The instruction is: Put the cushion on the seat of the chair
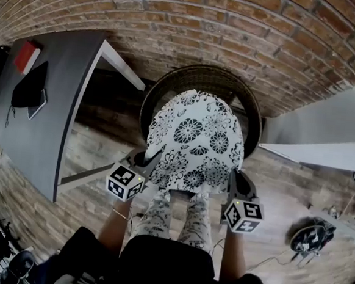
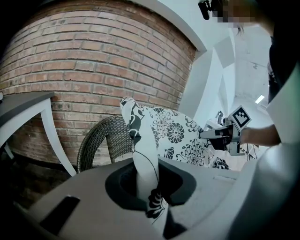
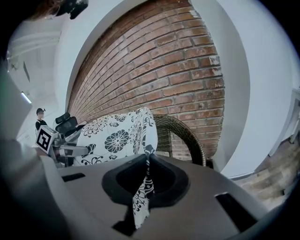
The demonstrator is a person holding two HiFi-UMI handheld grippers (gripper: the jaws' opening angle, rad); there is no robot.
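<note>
A white cushion (image 1: 197, 143) with black flower print hangs over the round dark wicker chair (image 1: 169, 85), hiding most of its seat. My left gripper (image 1: 147, 159) is shut on the cushion's near left edge. My right gripper (image 1: 236, 177) is shut on its near right edge. In the left gripper view the cushion (image 2: 180, 133) edge runs pinched between the jaws, with the wicker chair (image 2: 98, 143) behind and the right gripper (image 2: 224, 137) across. In the right gripper view a fold of the cushion (image 3: 115, 136) is clamped in the jaws, in front of the chair (image 3: 185, 136).
A grey table (image 1: 50, 128) with white legs stands left of the chair, bearing a red object (image 1: 26, 56) and a black item (image 1: 30, 87). A brick wall (image 1: 247, 33) lies behind. A white wall (image 1: 326, 122) is at the right, and a black device (image 1: 310, 237) is on the wood floor.
</note>
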